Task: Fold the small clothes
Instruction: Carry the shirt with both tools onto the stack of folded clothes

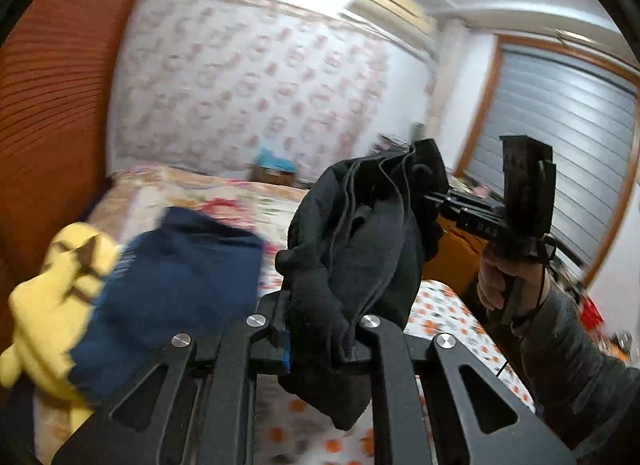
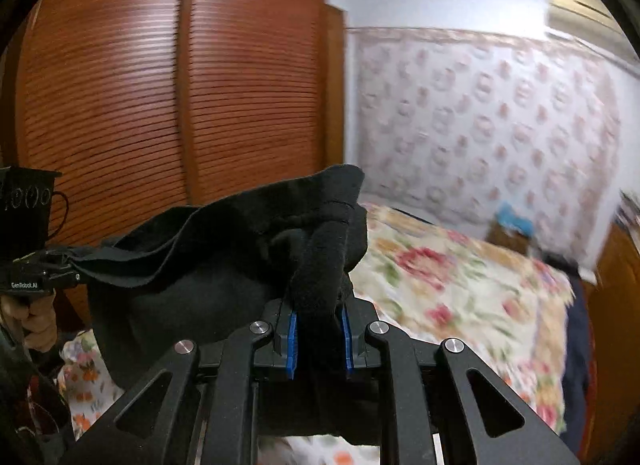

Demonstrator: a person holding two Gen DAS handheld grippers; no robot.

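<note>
Now the black garment [image 2: 224, 249] hangs bunched above the bed [image 2: 460, 297], pinched in both jaws. From the right gripper [image 2: 318, 341] it stretches toward nine o'clock to the left gripper [image 1: 320, 339].

The garment [image 1: 360, 249] is plain black. On the bed, the bedspread [image 2: 460, 285] is cream with red and pink flowers and green leaves; a navy cloth [image 1: 180, 285] and a yellow one [image 1: 52, 297] lie there. Beside the bed stands a reddish-brown slatted wardrobe [image 2: 160, 85]; the wallpaper [image 1: 248, 77] behind it is white with pink motifs.
</note>
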